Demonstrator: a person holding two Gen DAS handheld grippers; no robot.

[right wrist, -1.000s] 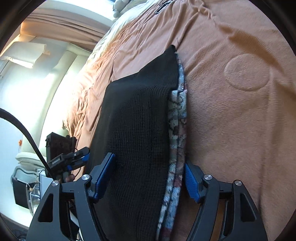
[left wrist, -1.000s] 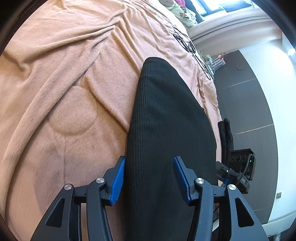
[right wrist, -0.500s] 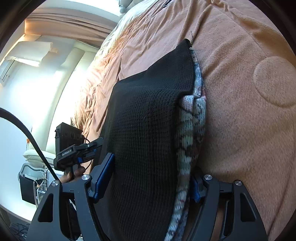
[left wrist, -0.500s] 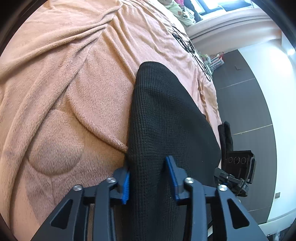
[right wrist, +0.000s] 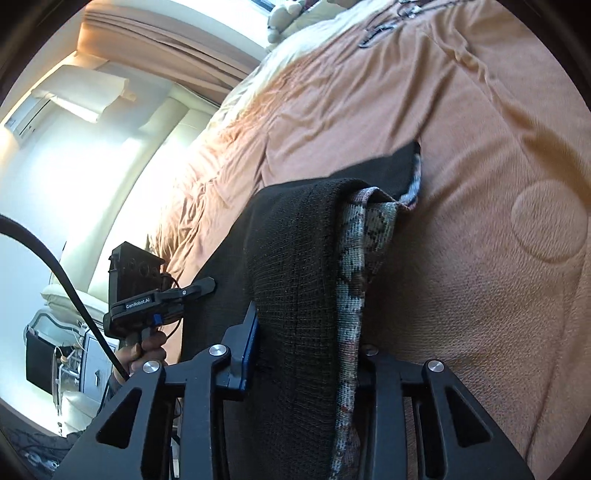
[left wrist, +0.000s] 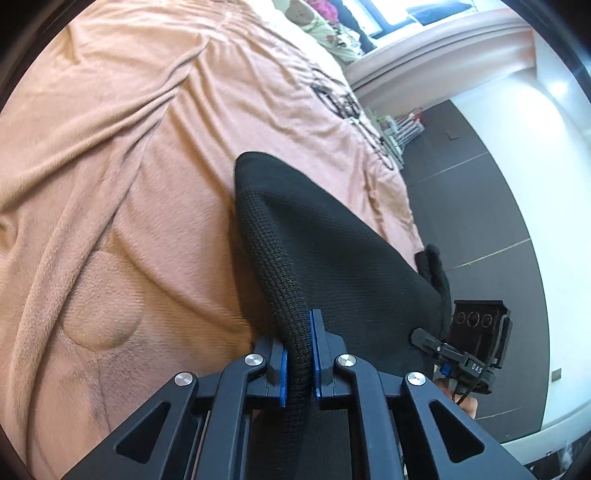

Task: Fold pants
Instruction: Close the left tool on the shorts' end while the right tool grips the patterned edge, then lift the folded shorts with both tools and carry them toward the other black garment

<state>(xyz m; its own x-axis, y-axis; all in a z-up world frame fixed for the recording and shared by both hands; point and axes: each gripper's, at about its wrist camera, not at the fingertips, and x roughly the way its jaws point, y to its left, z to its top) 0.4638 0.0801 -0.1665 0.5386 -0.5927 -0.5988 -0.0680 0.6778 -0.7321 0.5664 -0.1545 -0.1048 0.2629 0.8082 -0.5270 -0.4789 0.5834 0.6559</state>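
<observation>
Black knit pants [left wrist: 332,258] lie on a peach blanket [left wrist: 147,166] spread over a bed. My left gripper [left wrist: 297,332] is closing, and its blue pads press a bunched fold of the near pants edge. In the right wrist view the pants [right wrist: 295,240] show a patterned grey-and-pink inner layer [right wrist: 354,266] along their right side. My right gripper [right wrist: 306,332] is closing on that thick edge; the left pad touches the black knit, while the right pad is hidden behind the patterned layer. Each view shows the other gripper at the pants' far side: right gripper [left wrist: 476,343], left gripper [right wrist: 147,291].
The blanket [right wrist: 480,147] runs back to pillows and soft toys [left wrist: 325,26] at the head. Dark floor [left wrist: 480,221] lies beside the bed. A black cable [right wrist: 66,280] crosses the right wrist view, near a hand [right wrist: 147,347] and pale furniture [right wrist: 74,306].
Both grippers have closed from wide open onto the near pants edge. The fabric has bunched and lifted off the blanket, and the patterned layer now folds up.
</observation>
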